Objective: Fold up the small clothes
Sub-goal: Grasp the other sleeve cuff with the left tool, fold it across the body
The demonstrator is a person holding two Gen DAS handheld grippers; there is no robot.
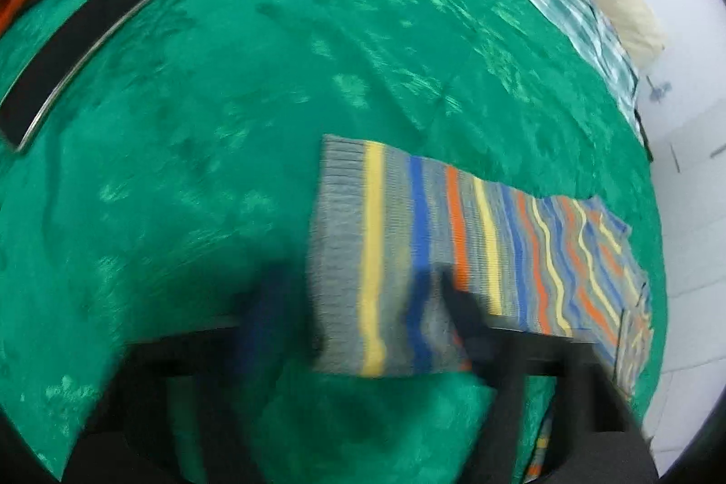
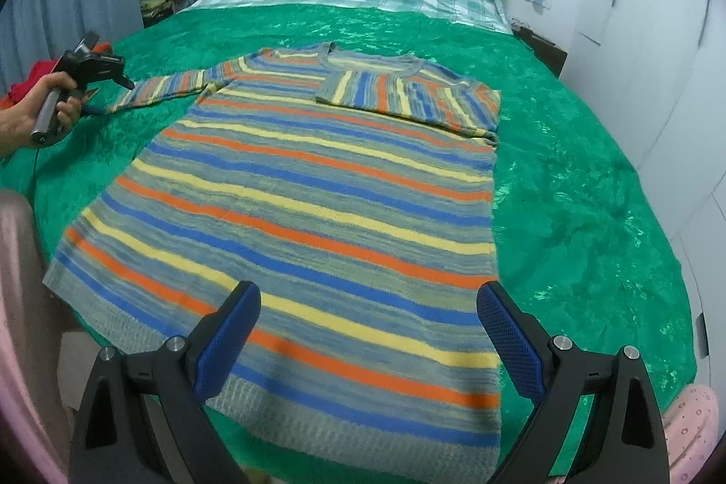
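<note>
**Left sleeve lies out toward the left gripper**

The sweater (image 2: 317,189) lies flat on the bed (image 2: 590,189), hem toward the person, collar toward the pillow. Its right sleeve (image 2: 408,94) is already folded across the chest; the left sleeve (image 2: 154,89) runs sideways, its cuff (image 1: 345,257) lying between the left gripper's (image 1: 363,298) blurred fingers, so whether they pinch it cannot be told. The right gripper (image 2: 367,330) hovers over the hem, fingers wide apart, holding nothing. The left hand (image 2: 41,107) is nearer for the sleeve fold.
</note>
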